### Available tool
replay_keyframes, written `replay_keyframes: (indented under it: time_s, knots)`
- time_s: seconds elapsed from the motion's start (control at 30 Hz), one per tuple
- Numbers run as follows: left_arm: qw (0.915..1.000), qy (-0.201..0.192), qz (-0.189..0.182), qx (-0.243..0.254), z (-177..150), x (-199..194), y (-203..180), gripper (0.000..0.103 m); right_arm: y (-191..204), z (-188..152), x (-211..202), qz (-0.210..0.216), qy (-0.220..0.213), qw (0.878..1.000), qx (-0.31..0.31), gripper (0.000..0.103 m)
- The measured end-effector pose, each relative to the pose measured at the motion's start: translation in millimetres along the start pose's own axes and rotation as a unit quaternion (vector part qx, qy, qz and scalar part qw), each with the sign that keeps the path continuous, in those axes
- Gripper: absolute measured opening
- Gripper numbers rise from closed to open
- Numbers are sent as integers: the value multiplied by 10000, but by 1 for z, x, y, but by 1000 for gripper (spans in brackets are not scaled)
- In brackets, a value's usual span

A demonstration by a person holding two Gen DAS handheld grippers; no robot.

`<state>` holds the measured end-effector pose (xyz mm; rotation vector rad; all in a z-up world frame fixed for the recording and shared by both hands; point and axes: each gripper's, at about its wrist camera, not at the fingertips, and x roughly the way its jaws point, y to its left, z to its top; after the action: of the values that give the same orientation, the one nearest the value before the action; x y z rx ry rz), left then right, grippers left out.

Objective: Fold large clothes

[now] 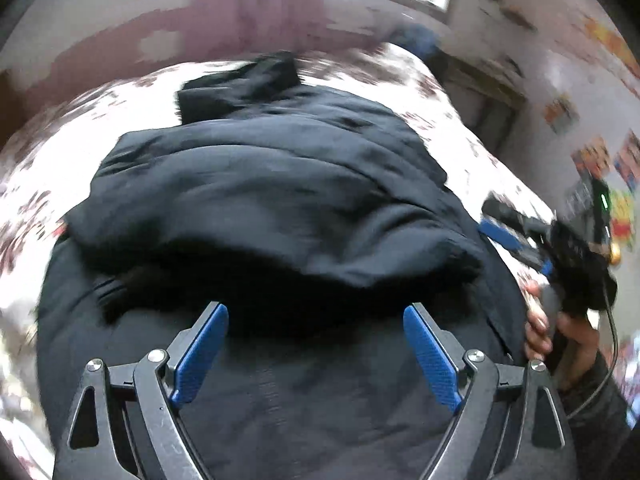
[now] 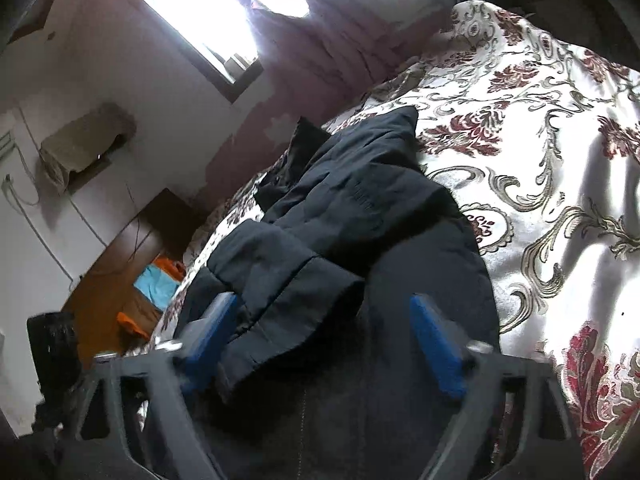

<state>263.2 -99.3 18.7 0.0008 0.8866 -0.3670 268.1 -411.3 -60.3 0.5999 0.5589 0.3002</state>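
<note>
Your left gripper (image 1: 316, 332) is spread wide with nothing between its blue pads, above the dark jacket (image 1: 260, 200) lying on the floral bedspread (image 1: 440, 92) ahead. Your right gripper (image 2: 324, 320) gapes too; motion blur smears its fingers, and the jacket's near hem runs off-frame beneath both tools.

Large dark padded jacket (image 1: 280, 200) lying on the bed with the white, red-flowered cover (image 2: 540, 140), one part folded over on top of the rest. Left gripper (image 1: 316, 344) above the jacket's near edge; right gripper (image 1: 516, 236) at the jacket's right side, beside the bed's right edge. Behind the bed, a wall with a bright window (image 2: 208, 20); left of the bed, a brown wooden floor (image 2: 112, 272).
</note>
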Motion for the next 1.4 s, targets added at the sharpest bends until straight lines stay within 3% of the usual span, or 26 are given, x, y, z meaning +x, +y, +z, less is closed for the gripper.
replay_keyframes:
  time_s: [0.07,0.1,0.13,0.23,0.3,0.47,0.53,0.77,0.87,0.9,0.93,1.03,1.1,1.2,1.33,1.4]
  knots:
    - [9988,-147,281,-379,-2,-9,24,89,6,-2,3,9,113,9999,-113,61]
    - [9974,-218,412,-549,-2,-13,35,89,8,-3,5,69,160,9997,-148,51]
    - [9954,-290,547,-737,-2,-17,49,89,13,-4,7,106,216,9995,-225,36]
    - [9889,-384,781,-1200,-3,-22,79,89,26,-7,14,-74,392,9978,-537,5]
    - [9859,-449,826,-1386,-1,-22,91,89,31,-8,12,-256,285,9971,-658,1]
    - [9806,-555,1080,-1537,11,-12,107,89,44,7,-14,-1040,-423,9887,-998,1]
    - [9793,-581,1132,-1572,19,-3,109,89,45,10,-19,-1222,-484,9857,-1059,1]
    - [9843,-747,666,-1453,34,23,88,89,70,7,-20,-888,-489,9831,-1527,3]
    - [9877,-598,680,-1275,33,44,76,89,77,2,-7,-897,-155,9803,-1751,20]
    - [9884,-527,702,-1241,32,50,74,89,77,0,0,-928,-7,9797,-1775,35]
    - [9891,-425,728,-1207,29,58,73,92,75,-2,6,-1013,137,9788,-1773,42]
    - [9892,-301,808,-1189,21,73,74,103,67,-5,23,-1244,545,9765,-1671,42]
    - [9886,-314,673,-1312,17,77,79,103,60,-7,31,-1339,688,9759,-1576,44]
    - [9881,-342,555,-1397,13,79,83,103,63,-7,33,-1451,702,9734,-1626,47]
    - [9872,-401,487,-1468,9,78,84,103,61,-6,28,-1473,634,9755,-1503,63]
    - [9865,-387,400,-1539,7,77,87,103,54,-4,28,-1393,610,9794,-1332,67]
